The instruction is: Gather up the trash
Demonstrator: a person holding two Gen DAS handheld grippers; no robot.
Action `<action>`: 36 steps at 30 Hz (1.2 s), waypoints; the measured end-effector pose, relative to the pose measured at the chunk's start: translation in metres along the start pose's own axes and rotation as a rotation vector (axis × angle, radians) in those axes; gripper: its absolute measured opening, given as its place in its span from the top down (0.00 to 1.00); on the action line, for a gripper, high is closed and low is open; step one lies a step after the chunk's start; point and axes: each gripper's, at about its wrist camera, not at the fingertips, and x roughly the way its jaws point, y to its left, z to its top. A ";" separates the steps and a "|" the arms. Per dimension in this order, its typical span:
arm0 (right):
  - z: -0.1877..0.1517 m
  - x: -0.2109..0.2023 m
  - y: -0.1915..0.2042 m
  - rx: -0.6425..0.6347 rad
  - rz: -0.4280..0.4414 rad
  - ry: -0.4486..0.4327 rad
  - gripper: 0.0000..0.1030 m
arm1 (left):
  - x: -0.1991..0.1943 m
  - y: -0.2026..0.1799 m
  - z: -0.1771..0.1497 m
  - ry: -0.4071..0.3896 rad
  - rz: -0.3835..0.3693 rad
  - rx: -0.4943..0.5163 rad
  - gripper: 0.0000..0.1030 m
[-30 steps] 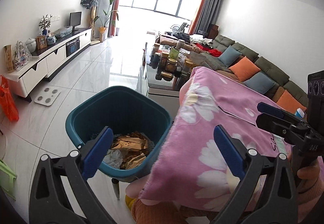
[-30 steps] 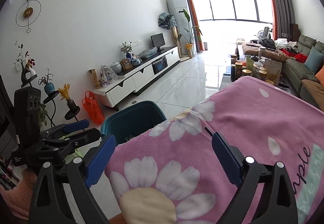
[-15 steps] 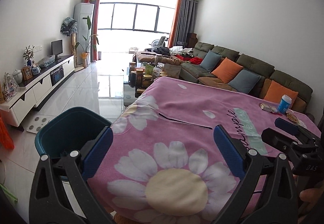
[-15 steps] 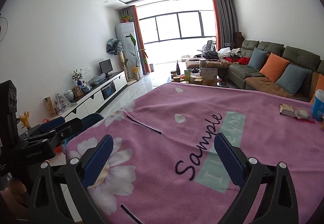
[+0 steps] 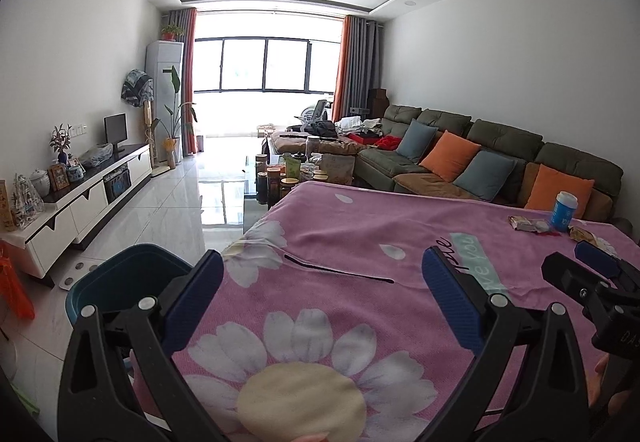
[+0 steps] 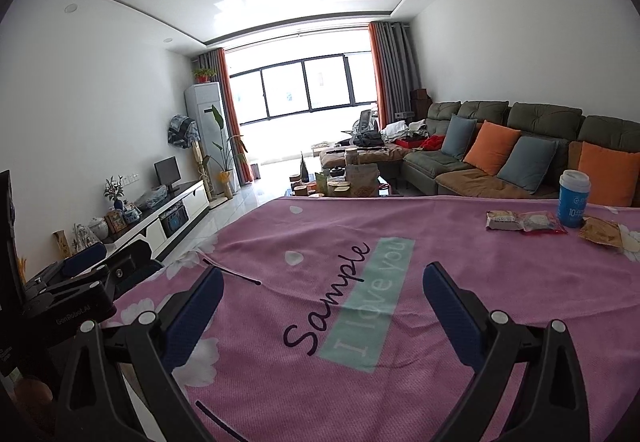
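Note:
Snack wrappers [image 6: 524, 221] and a crumpled brown packet [image 6: 602, 232] lie at the far right of a table under a pink flowered blanket [image 6: 360, 322], beside a blue cup [image 6: 573, 199]. They also show in the left wrist view [image 5: 528, 224]. A teal trash bin [image 5: 120, 282] stands on the floor at the table's left end. My left gripper [image 5: 320, 294] is open and empty over the table's near left corner. My right gripper [image 6: 320, 306] is open and empty over the blanket's middle, well short of the wrappers.
A green sofa with orange and blue cushions [image 6: 520, 158] runs along the right wall. A coffee table with jars [image 5: 288, 174] stands beyond the table. A white TV cabinet [image 5: 88, 198] lines the left wall. An orange bag [image 5: 16, 290] sits on the floor at left.
Both grippers have lifted and swung right, from over the bin to over the blanket. The bin's contents have dropped out of sight and the wrappers and cup have come into view.

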 end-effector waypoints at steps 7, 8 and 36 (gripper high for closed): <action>0.000 -0.008 -0.006 0.011 -0.037 -0.036 0.06 | 0.000 -0.009 -0.002 -0.028 -0.007 0.013 0.05; 0.001 -0.010 -0.007 0.009 -0.044 -0.043 0.06 | -0.001 -0.010 -0.002 -0.034 -0.010 0.018 0.05; 0.002 -0.029 -0.015 0.006 -0.141 -0.148 0.06 | -0.007 -0.024 0.000 -0.101 0.010 0.026 0.05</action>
